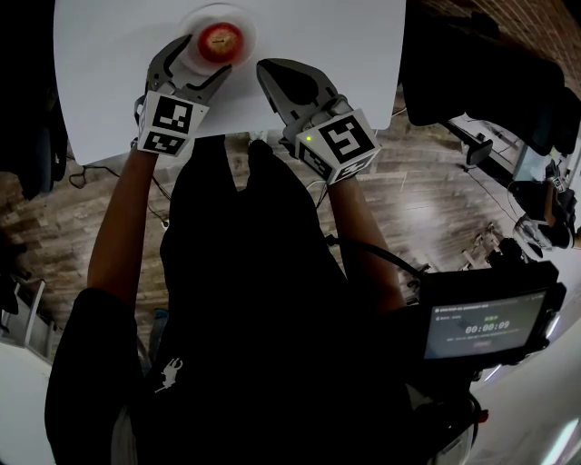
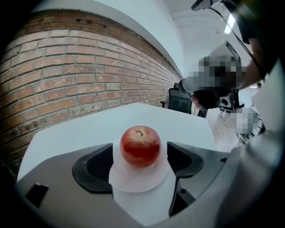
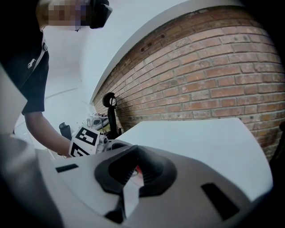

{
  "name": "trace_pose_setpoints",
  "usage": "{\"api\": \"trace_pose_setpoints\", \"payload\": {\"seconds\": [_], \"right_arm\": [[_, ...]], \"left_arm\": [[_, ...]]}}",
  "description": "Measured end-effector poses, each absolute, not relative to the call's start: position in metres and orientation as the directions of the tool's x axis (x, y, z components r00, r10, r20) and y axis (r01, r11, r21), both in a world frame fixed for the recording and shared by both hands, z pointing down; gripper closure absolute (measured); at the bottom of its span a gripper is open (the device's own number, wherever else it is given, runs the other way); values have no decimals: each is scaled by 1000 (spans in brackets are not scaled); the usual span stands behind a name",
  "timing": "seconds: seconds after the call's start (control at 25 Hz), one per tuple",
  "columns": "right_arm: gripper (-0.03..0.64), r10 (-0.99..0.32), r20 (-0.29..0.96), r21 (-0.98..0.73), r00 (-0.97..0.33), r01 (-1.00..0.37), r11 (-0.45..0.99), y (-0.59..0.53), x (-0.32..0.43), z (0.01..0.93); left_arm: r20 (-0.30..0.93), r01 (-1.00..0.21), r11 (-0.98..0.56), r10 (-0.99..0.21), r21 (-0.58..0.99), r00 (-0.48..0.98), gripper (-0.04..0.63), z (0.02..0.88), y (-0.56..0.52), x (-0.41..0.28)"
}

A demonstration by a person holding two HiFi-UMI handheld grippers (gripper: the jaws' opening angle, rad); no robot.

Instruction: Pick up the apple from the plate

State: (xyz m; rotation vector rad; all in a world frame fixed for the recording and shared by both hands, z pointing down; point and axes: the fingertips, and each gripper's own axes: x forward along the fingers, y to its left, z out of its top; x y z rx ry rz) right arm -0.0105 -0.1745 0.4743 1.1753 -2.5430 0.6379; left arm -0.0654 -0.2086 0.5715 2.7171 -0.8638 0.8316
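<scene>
A red apple sits on a small white plate at the far edge of the white table. My left gripper is open, one jaw on each side of the plate. In the left gripper view the apple stands upright between the dark pads, with a small gap on each side, and the plate lies under it. My right gripper rests to the right of the plate, shut and holding nothing. Through the slit of the right gripper a red sliver of the apple shows.
The table's near edge runs just behind both grippers, with wooden floor below. A brick wall stands behind the table. An office chair is at the far side. A screen device hangs at my right hip.
</scene>
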Motion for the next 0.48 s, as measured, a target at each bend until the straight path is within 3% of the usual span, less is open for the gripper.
{"api": "trace_pose_setpoints", "payload": {"seconds": [0.48], "right_arm": [[613,-659,413,-274,-629,-776,568,-172,-7,473]], "left_arm": [[596,-566,-823,-474,-39,648,204,593,-210,-63]]}}
